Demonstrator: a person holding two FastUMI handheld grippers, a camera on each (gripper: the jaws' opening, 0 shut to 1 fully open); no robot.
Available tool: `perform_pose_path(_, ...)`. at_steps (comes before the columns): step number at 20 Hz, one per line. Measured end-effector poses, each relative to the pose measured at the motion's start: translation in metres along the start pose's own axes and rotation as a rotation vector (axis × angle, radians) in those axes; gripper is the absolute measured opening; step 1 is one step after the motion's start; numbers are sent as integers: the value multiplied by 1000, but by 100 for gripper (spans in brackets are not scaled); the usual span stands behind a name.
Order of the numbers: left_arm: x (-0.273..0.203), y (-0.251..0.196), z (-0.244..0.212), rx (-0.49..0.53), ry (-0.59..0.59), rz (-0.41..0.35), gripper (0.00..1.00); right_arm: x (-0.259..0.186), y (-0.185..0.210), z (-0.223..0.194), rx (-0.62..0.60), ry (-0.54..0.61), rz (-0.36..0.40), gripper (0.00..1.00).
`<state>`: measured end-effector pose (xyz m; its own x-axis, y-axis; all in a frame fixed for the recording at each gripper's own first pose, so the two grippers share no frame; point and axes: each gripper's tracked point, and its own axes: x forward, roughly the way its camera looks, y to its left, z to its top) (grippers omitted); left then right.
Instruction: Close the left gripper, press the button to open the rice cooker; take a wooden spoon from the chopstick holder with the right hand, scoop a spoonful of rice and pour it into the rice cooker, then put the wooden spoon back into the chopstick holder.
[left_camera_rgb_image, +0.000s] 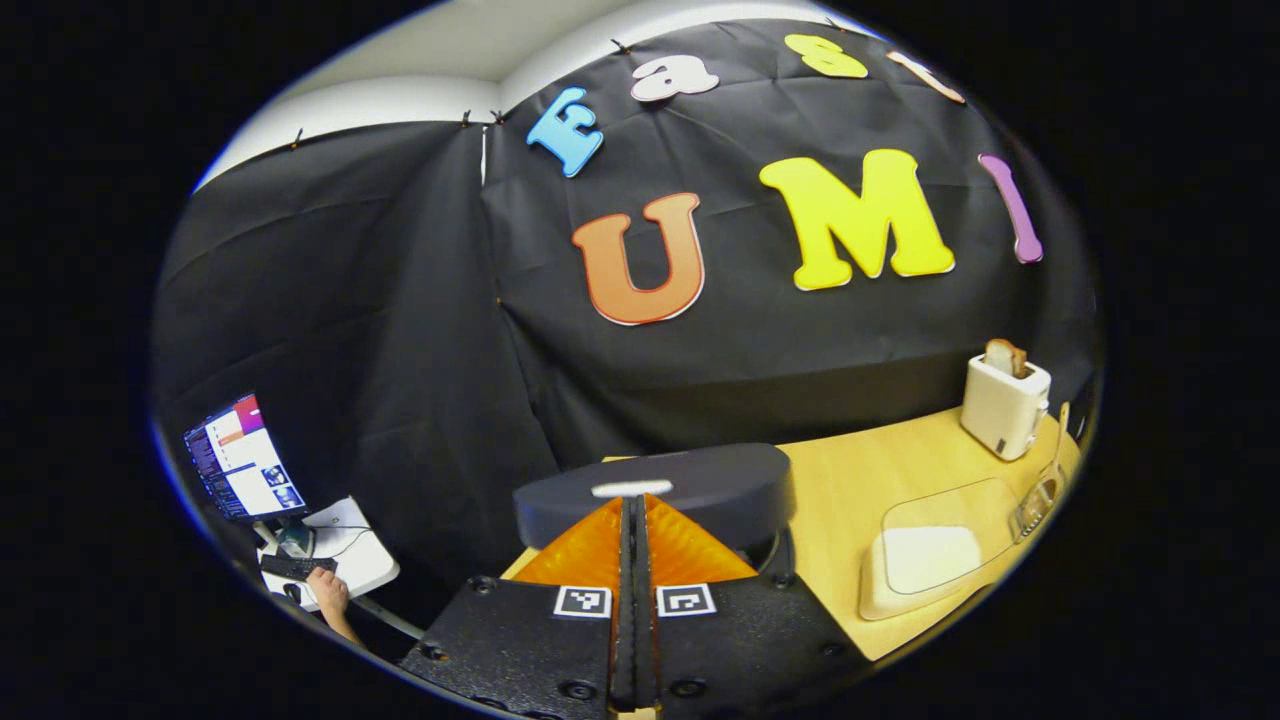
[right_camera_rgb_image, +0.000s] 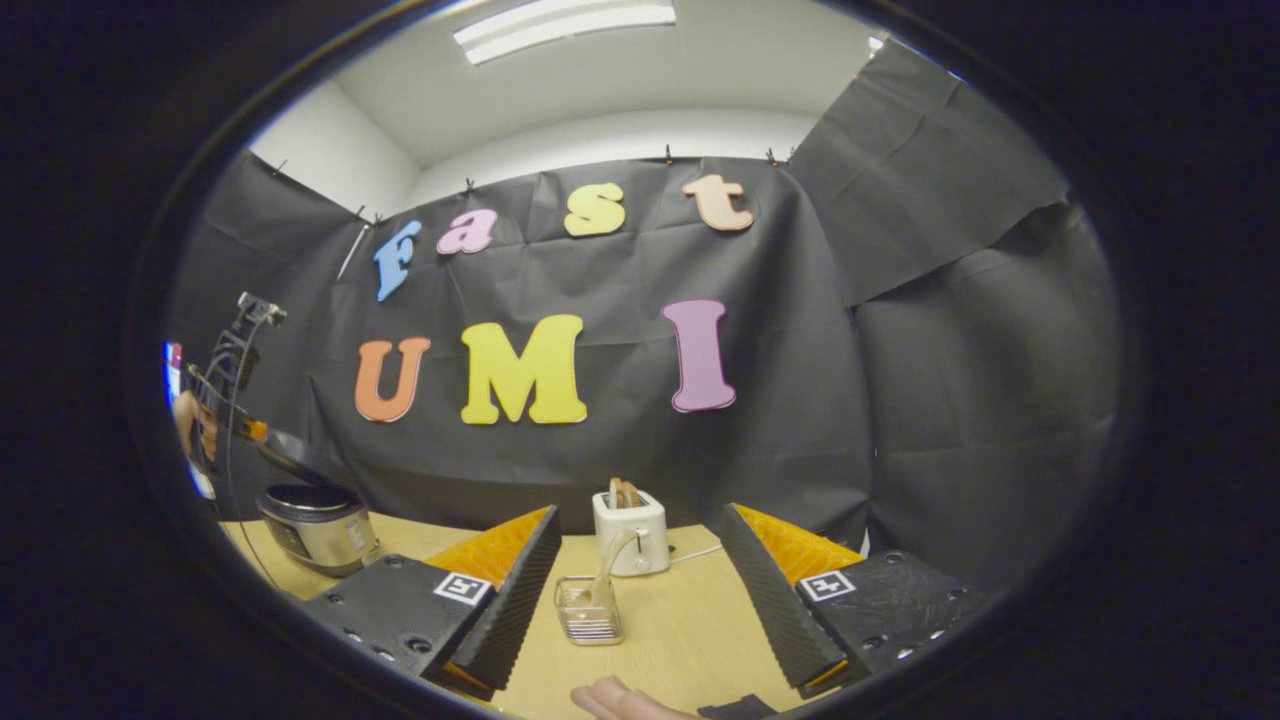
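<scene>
My left gripper (left_camera_rgb_image: 632, 500) is shut, with nothing between its fingers. Its tips sit right at the pale button (left_camera_rgb_image: 632, 488) on the dark lid of the rice cooker (left_camera_rgb_image: 700, 490); whether they touch it I cannot tell. In the right gripper view the rice cooker (right_camera_rgb_image: 315, 525) stands at the left with its lid down, and the left gripper (right_camera_rgb_image: 245, 420) hangs over it. My right gripper (right_camera_rgb_image: 640, 510) is open above the table. Between its fingers, farther off, stands the clear chopstick holder (right_camera_rgb_image: 590, 608) with the wooden spoon (right_camera_rgb_image: 612, 560) leaning in it.
A clear box of white rice (left_camera_rgb_image: 925, 558) lies on the wooden table (left_camera_rgb_image: 840, 490), right of the cooker. A white toaster (right_camera_rgb_image: 630, 530) with bread stands at the back. A fingertip (right_camera_rgb_image: 620, 700) shows at the bottom edge. A monitor (left_camera_rgb_image: 240, 460) stands off the table.
</scene>
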<state>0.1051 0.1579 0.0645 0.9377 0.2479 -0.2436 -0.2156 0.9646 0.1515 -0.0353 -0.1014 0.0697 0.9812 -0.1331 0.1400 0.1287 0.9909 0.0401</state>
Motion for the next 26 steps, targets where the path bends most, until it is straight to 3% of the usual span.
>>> perform_pose_path(9,-38,-10,-19,-112,-53,-74,5,11,8,-17,-30,35,-8,93)
perform_pose_path(10,-38,-15,-24,-131,-55,-93,21,13,9,-23,-35,48,-9,96)
perform_pose_path(12,-41,-26,-36,-160,-53,-128,52,19,9,-32,-56,67,-16,92)
perform_pose_path(16,-49,-49,-53,-171,-101,-159,62,47,3,-48,-108,83,-21,95)
perform_pose_path(17,-52,-55,-57,-155,-119,-159,73,61,-1,-55,-121,98,-15,96)
perform_pose_path(18,-55,-61,-60,-136,-141,-168,70,71,-2,-62,-126,122,-6,95)
perform_pose_path(21,-76,-69,-70,-106,-195,-113,87,121,1,-100,-96,249,74,95)
perform_pose_path(26,-95,-73,-74,-180,-222,-121,89,181,19,-152,-1,409,176,95)
